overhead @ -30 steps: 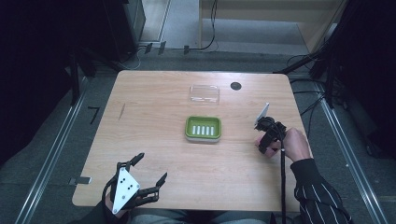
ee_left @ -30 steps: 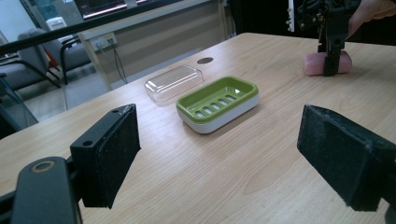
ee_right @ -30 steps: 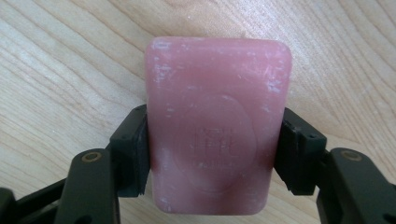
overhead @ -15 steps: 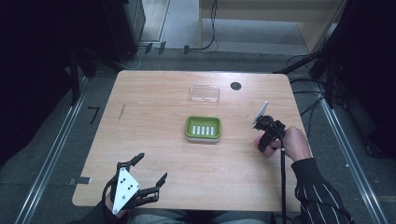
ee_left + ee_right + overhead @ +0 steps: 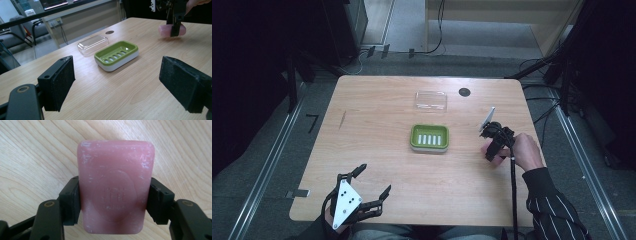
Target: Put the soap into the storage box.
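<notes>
Right gripper (image 5: 493, 150), right of centre in high view, jaws clamped on both long sides of pink soap bar (image 5: 115, 187), bar low over wooden table (image 5: 377, 125). Green soap dish (image 5: 429, 138) at frame centre, clear lid (image 5: 431, 100) just above it. Left gripper (image 5: 374, 185), lower left, jaws wide apart, holding nothing.

Your left gripper (image 5: 362, 192) is a black skeletal frame topped by a grey three-cornered plate with small dark holes. Its fingers (image 5: 60, 81) are thick black blocks faced with rough foam-like pads, fixed by round screws on black brackets. Your right gripper (image 5: 493, 145) is the same black build, trailing a black cable. Your right sleeve (image 5: 554, 210) is dark with thin white stripes.
</notes>
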A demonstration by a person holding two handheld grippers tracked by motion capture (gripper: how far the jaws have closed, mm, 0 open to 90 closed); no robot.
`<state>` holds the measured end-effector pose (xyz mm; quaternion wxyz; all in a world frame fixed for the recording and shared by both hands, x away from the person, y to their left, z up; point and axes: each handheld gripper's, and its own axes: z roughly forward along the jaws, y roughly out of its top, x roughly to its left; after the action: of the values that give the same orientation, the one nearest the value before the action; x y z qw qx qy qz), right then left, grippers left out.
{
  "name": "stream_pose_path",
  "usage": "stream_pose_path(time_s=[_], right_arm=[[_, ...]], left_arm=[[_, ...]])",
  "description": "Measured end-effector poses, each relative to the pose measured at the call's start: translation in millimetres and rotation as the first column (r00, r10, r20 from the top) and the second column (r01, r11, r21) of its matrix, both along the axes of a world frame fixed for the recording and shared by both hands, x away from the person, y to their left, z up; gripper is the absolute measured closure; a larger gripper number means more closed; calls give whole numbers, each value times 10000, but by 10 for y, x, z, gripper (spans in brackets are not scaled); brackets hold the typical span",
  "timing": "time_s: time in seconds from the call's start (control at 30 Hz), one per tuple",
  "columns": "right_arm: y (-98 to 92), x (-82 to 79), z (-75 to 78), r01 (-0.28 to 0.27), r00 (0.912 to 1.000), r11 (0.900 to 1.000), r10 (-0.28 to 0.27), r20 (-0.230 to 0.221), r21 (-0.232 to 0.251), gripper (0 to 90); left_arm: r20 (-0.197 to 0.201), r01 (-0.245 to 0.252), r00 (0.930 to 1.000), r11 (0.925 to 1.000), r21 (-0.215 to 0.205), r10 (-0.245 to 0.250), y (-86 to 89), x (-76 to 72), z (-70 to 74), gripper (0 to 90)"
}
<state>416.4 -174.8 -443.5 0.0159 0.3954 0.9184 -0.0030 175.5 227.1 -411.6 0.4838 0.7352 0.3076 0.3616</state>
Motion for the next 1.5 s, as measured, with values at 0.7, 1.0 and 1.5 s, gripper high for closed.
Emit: stream_pose_path(time_s=[0.7,1.0,1.5], right_arm=[[227,78,73,-797,9963,9968,799,310,-66,389],[325,137,88,-1203,9923,9926,1207,294,-157,389],[511,191,130,-2136,9761,9767,2142,369,-181,389]], left_arm=[[-11,12,10000,10000,49,-12,-2,1,-1,136],[-19,23,10000,10000,47,-23,0,2,-1,136],[-34,10,10000,10000,46,-10,-3,4,-2,136]])
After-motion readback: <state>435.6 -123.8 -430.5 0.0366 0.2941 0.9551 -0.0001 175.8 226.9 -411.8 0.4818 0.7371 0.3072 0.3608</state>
